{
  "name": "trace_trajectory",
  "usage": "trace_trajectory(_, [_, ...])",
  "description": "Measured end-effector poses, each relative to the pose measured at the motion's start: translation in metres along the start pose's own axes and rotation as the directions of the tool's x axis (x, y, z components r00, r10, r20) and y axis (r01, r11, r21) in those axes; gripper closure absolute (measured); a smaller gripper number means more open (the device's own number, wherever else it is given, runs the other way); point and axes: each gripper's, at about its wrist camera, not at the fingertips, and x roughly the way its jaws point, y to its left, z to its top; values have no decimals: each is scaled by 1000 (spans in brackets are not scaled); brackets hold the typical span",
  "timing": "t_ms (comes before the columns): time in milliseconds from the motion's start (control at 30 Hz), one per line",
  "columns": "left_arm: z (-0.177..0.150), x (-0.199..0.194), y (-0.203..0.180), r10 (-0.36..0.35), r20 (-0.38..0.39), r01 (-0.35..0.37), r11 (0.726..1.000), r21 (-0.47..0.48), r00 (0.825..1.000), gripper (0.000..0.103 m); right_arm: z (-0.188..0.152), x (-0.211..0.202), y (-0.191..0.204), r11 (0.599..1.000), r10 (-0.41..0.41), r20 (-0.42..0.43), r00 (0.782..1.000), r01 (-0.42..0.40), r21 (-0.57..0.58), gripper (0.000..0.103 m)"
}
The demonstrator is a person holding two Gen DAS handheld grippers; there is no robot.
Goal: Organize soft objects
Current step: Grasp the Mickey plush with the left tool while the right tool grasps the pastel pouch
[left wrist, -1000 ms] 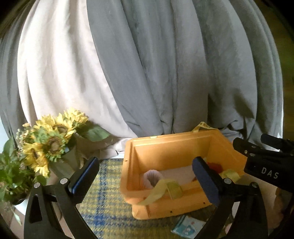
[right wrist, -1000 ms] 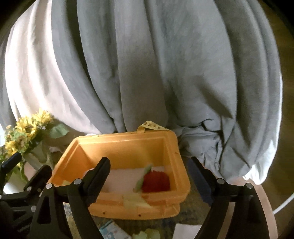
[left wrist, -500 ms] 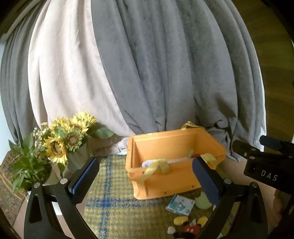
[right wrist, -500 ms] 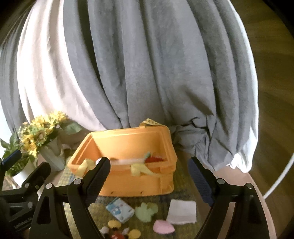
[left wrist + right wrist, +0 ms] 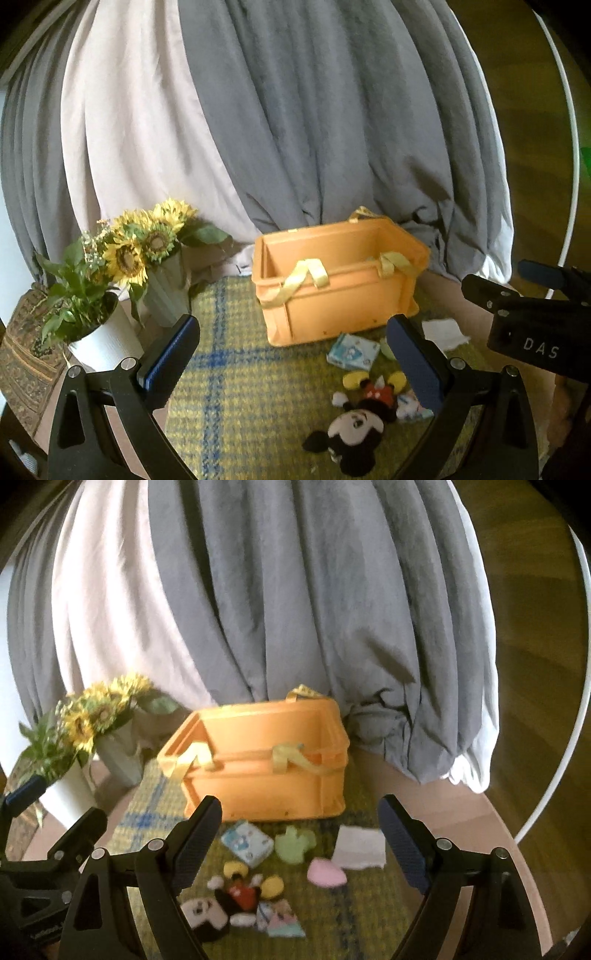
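Note:
An orange crate [image 5: 332, 295] [image 5: 266, 775] with yellow straps stands on a yellow-blue checked mat [image 5: 236, 387]. In front of it lie a Mickey Mouse plush [image 5: 362, 424] [image 5: 225, 901], a small blue-white pack [image 5: 352, 350] [image 5: 247, 843], a green soft shape [image 5: 295, 843], a pink pad [image 5: 327, 873], a white cloth [image 5: 358, 847] and a small pastel pouch [image 5: 282, 921]. My left gripper [image 5: 291, 373] is open and empty, above the mat before the crate. My right gripper [image 5: 299, 849] is open and empty, above the loose items.
A grey vase of sunflowers [image 5: 147, 251] and a white potted plant [image 5: 85, 325] stand left of the crate. Grey and white curtains [image 5: 295, 129] hang behind. The round table's edge [image 5: 524, 878] curves at the right, with wood floor beyond.
Both grippers have pulled back and up from the crate. The crate now looks smaller and the loose soft items in front of it have come into view. Both stay open.

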Motion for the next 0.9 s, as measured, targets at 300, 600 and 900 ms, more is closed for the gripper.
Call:
trace_trajectory(300, [-30,1,-12,-35,-96,40,998,49,995,0,-33,1,-3,1000,3,-117,993,-4,-12,16])
trace_trajectory(600, [-64,18,-20,-50,-203,77,989,129,978,0,-66,18,-1,1000,9,-250,968,-16,-25,16])
trace_trajectory(900, [-92,45,-31,-109,-296,164,972,167,949,0,-96,48,0,998,27,-364,931,-44,-39,16])
